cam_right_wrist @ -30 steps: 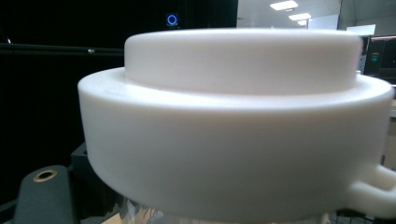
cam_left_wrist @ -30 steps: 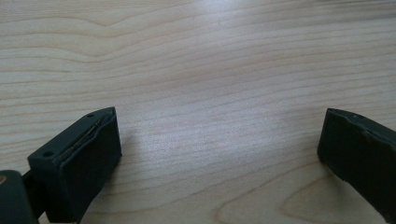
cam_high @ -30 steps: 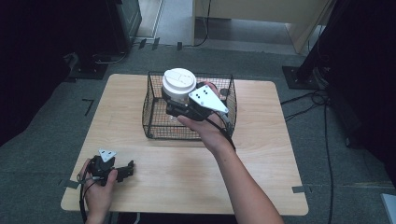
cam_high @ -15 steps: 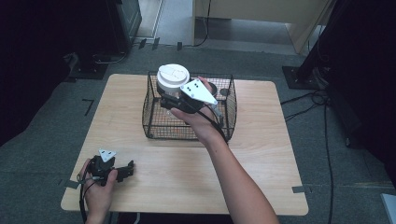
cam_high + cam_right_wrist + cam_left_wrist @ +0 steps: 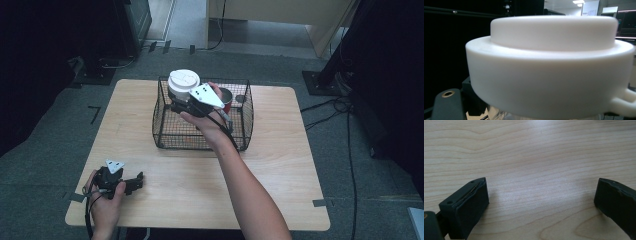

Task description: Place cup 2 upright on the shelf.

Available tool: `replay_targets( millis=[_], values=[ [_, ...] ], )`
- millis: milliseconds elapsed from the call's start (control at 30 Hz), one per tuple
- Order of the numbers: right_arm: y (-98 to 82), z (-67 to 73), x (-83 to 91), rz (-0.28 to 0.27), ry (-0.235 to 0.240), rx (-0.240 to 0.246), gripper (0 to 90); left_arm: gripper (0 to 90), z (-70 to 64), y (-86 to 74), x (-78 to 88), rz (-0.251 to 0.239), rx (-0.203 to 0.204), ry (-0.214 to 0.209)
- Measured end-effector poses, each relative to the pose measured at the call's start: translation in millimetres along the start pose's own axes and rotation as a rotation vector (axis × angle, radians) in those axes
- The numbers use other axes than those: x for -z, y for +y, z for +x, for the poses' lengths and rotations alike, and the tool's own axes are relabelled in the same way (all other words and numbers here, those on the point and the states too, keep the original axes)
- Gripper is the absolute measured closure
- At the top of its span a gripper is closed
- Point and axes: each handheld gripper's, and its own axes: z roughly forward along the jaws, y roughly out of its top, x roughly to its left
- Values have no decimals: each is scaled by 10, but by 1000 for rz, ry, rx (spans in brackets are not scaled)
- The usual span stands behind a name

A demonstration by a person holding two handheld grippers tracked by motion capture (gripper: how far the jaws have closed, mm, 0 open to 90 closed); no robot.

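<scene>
Done: your right gripper (image 5: 182,102) fingers clenched on white-lidded clear jar (image 5: 183,84) | Left: lower into black wire basket (image 5: 165,125), upper centre | Left gripper (image 5: 131,184) fingers released on tabletop (image 5: 280,165)

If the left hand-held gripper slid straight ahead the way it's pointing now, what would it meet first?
The left hand-held gripper lies low at the pale wooden table's near left corner, jaws open, pointing rightward across bare wood. Its path looks free as far as shown; the black wire basket sits farther back, probably off that line.
</scene>
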Motion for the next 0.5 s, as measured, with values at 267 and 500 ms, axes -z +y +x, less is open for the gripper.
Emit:
replay_targets(
  millis=[267, 500],
  values=[
    [-130, -23, -130, 22, 23, -25, 158, 2, 0, 0, 2, 3, 0, 0],
    [-235, -60, -251, 41, 49, -14, 158, 2, 0, 0, 1, 1, 0, -1]
  ],
)
